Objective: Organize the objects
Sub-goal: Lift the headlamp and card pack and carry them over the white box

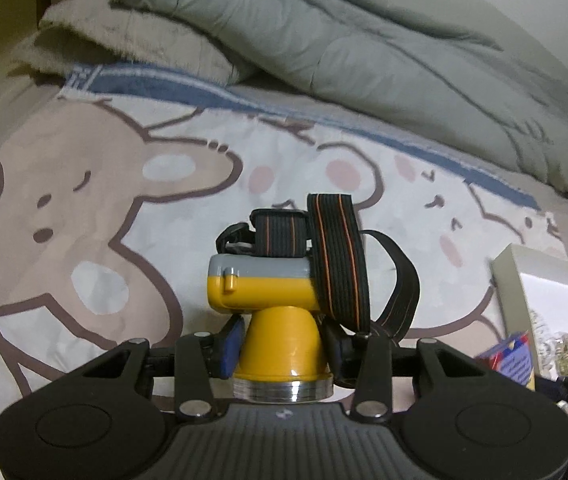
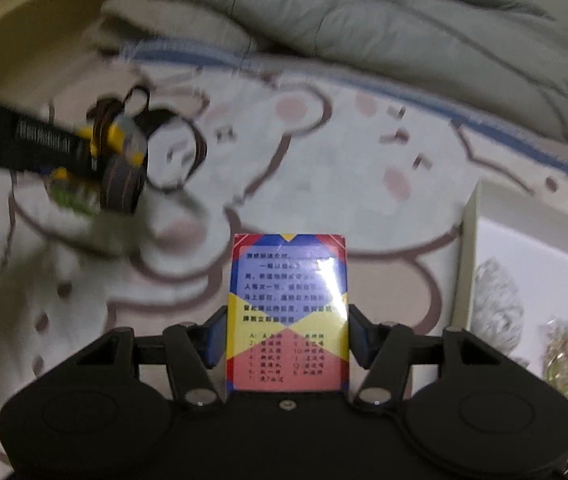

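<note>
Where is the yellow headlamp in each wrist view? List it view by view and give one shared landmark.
Left wrist view: the yellow headlamp sits bottom centre, clamped between the left gripper's pads, strap looped to its right.
Right wrist view: the headlamp shows blurred at upper left, on the end of the other gripper.
Shared landmark: the white box at the right edge, on the cartoon bear bedsheet.

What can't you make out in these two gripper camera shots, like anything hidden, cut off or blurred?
- Left wrist view: the headlamp lens face, hidden behind the left gripper body.
- Left wrist view: the white box contents, cut off by the right edge.
- Right wrist view: the printed text on the card box, washed out by glare and too small.
- Right wrist view: the left gripper, motion-blurred.
</note>
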